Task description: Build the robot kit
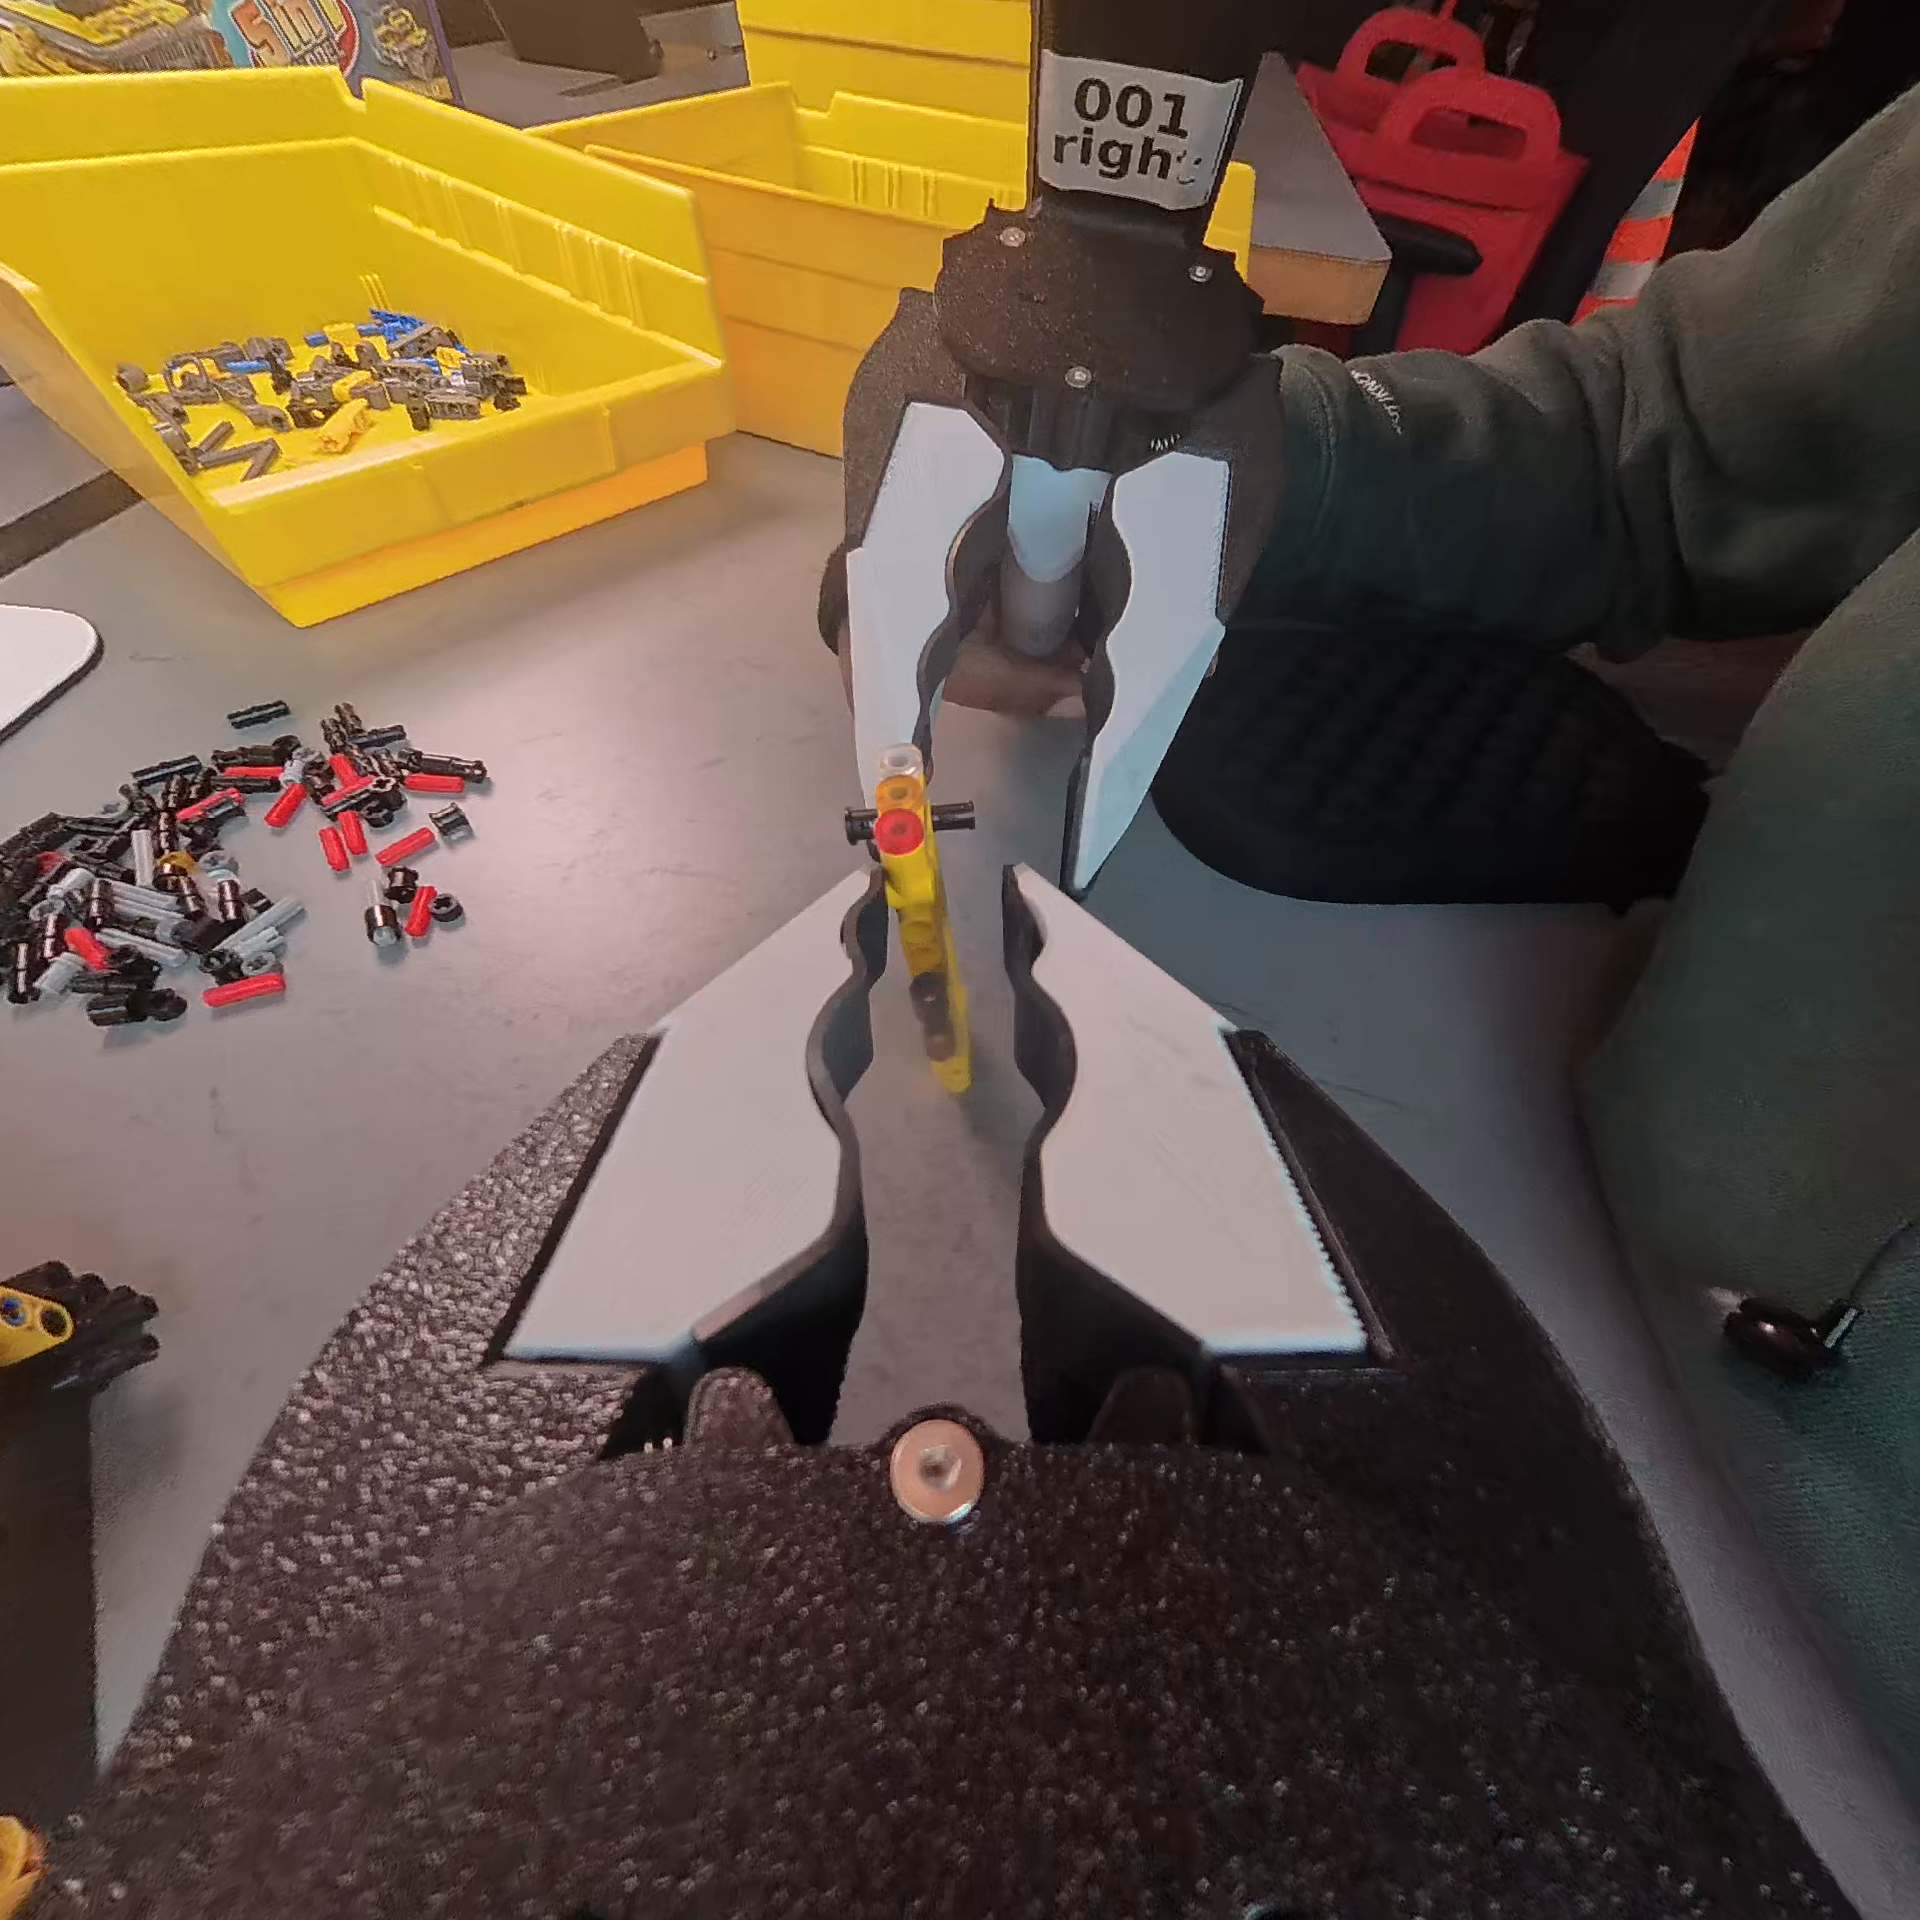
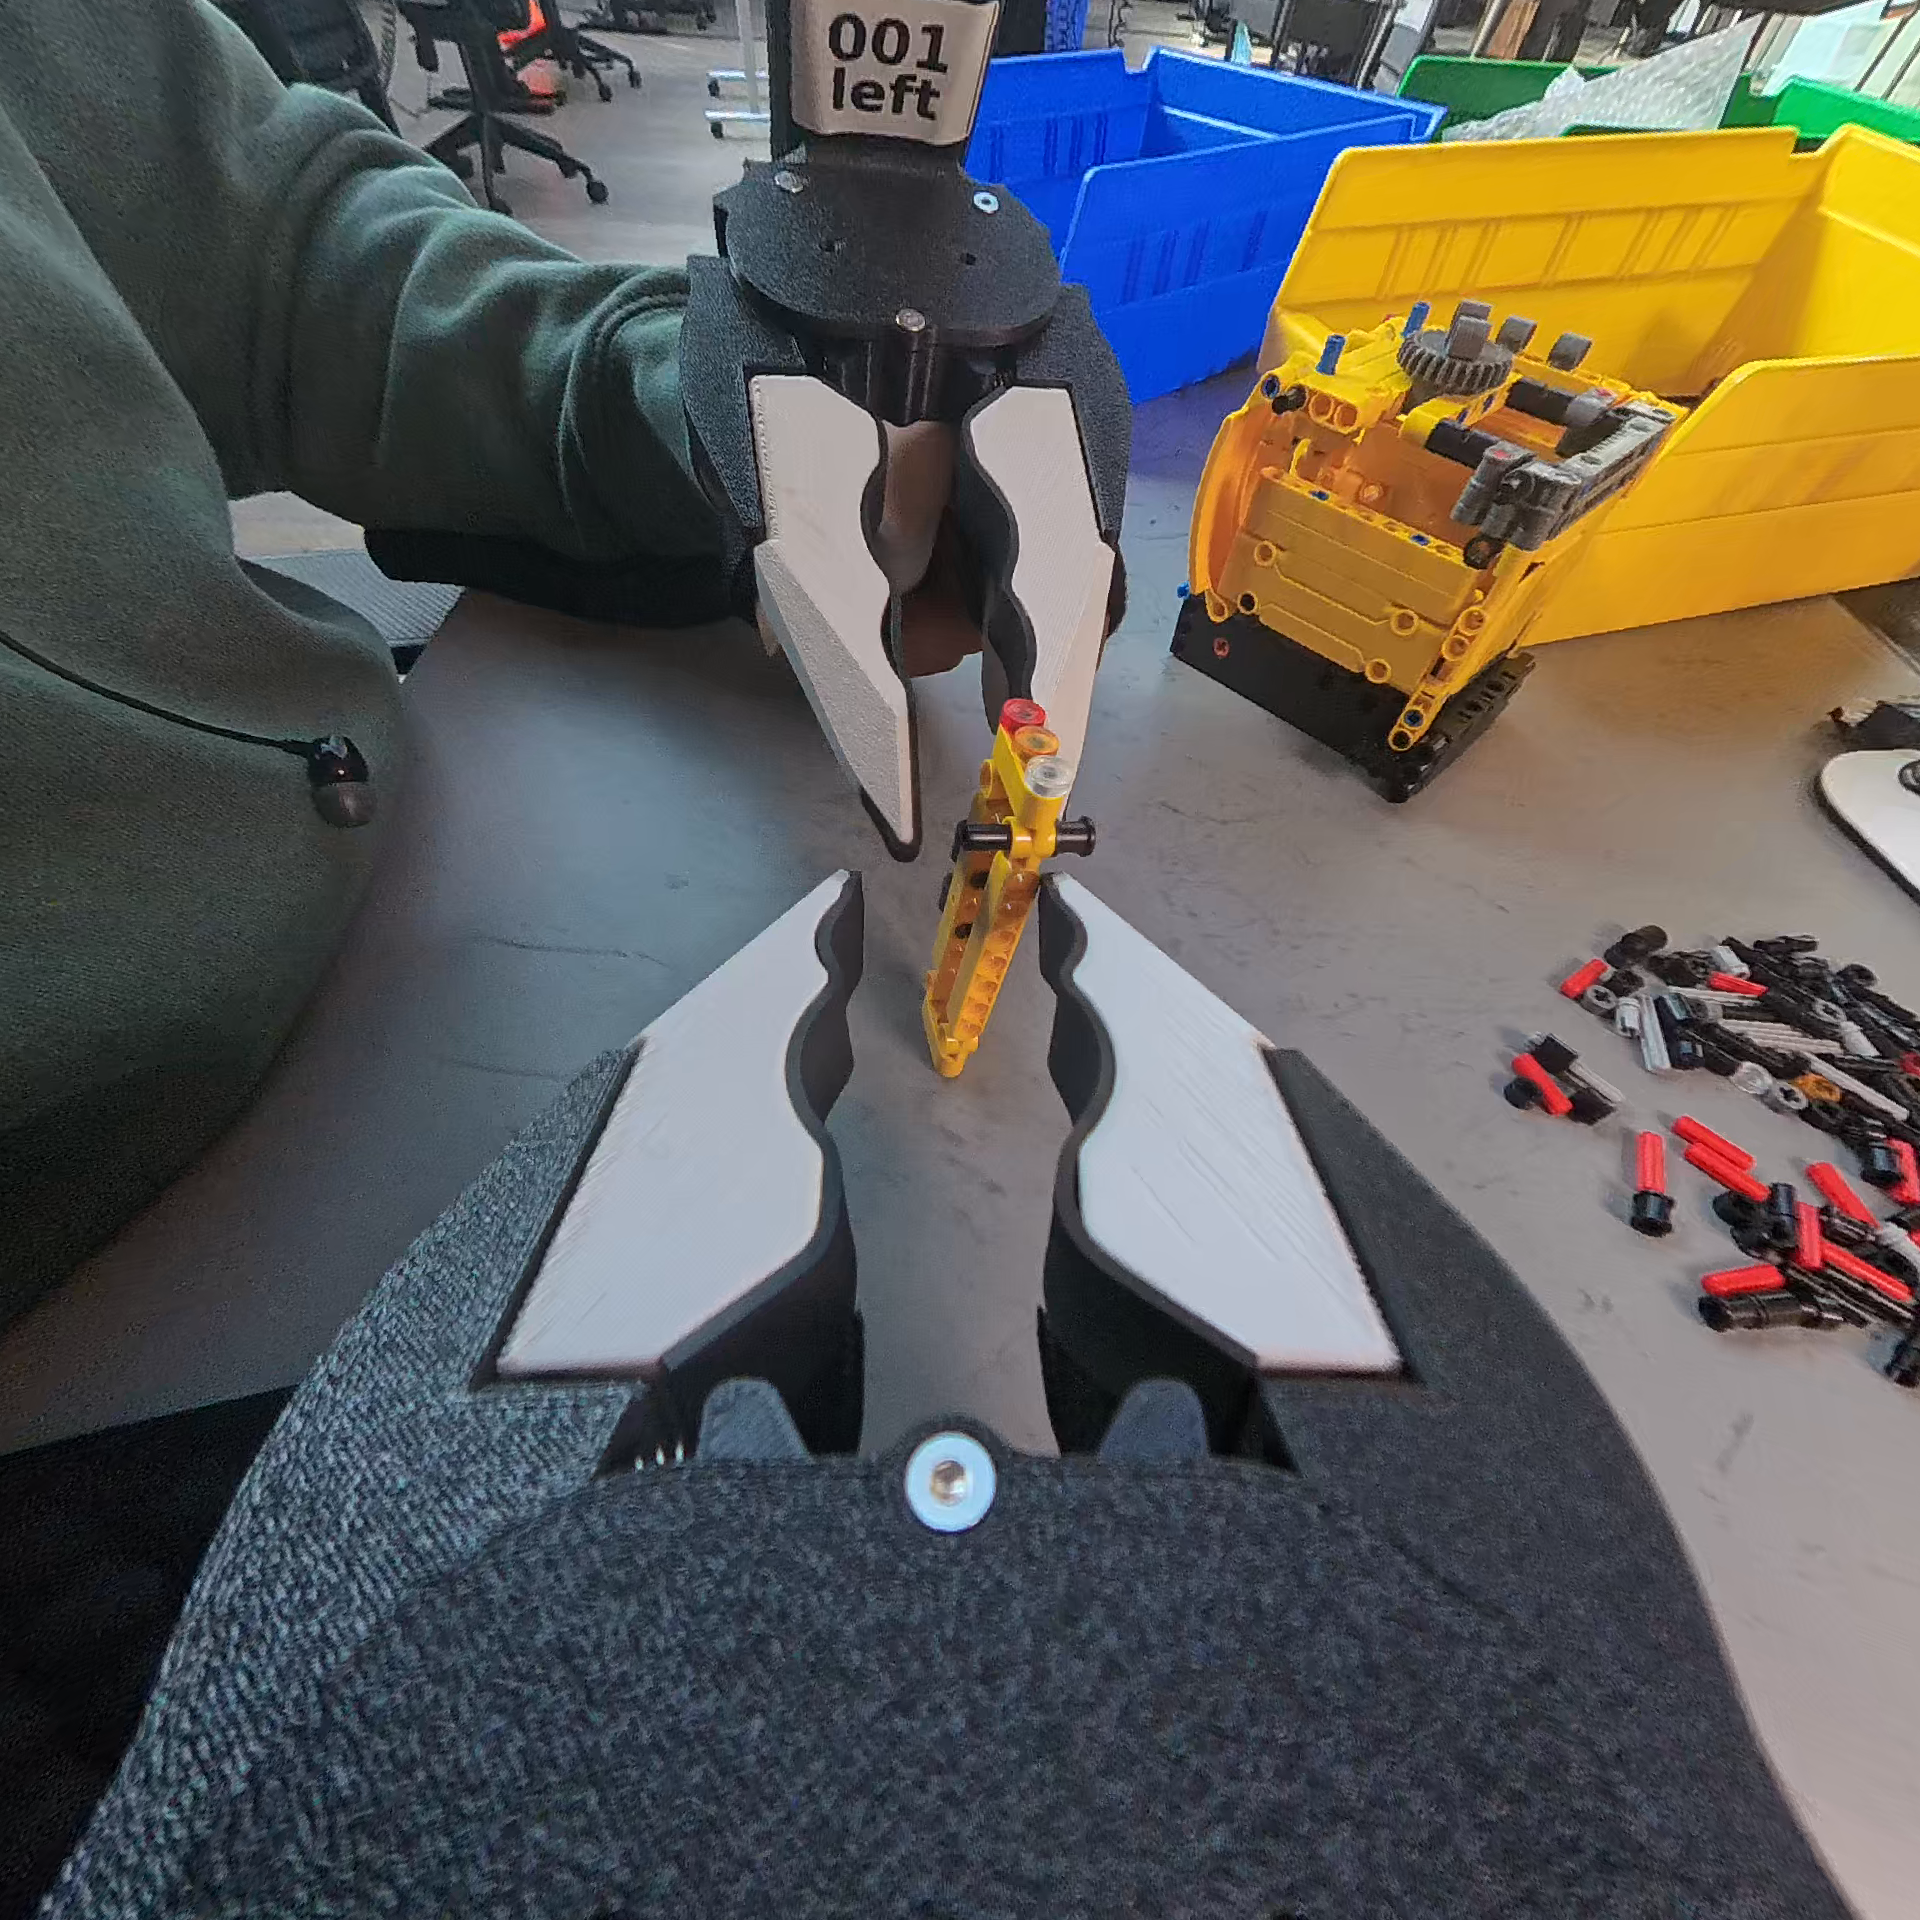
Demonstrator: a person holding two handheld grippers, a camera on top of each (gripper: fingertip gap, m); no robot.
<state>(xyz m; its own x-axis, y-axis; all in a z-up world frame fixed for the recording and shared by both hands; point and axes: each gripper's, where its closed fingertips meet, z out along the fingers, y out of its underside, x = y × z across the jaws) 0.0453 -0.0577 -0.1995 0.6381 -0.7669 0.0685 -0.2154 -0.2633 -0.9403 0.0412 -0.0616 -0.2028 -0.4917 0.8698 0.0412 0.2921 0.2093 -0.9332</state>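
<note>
The yellow beam assembly (image 1: 923, 940) stands near the centre of both views, its long axis close to upright and a little tilted, lower end on or just above the grey tabletop (image 1: 623, 1039); contact there cannot be told. At its upper end sit a red cap, an orange stud and a clear stud, with a black cross pin (image 2: 1023, 834) through it just below.

The left hand-held gripper (image 1: 940, 883) has its jaws narrowly apart, the beam between them; the assembly lies against the inner edge of its finger on the left of the frame, but no clamping from both sides shows. The right hand-held gripper (image 2: 951, 888) is likewise partly open around the beam, which touches or nearly touches its finger on the right of the frame. The two come from opposite sides, tips just apart, about equally near.

Loose black, red and grey pins (image 1: 208, 862) lie at mid left of the left wrist view. A yellow bin (image 1: 436, 312) sits upper left; a half-built yellow model (image 2: 1403, 540) upper right in the right wrist view.
</note>
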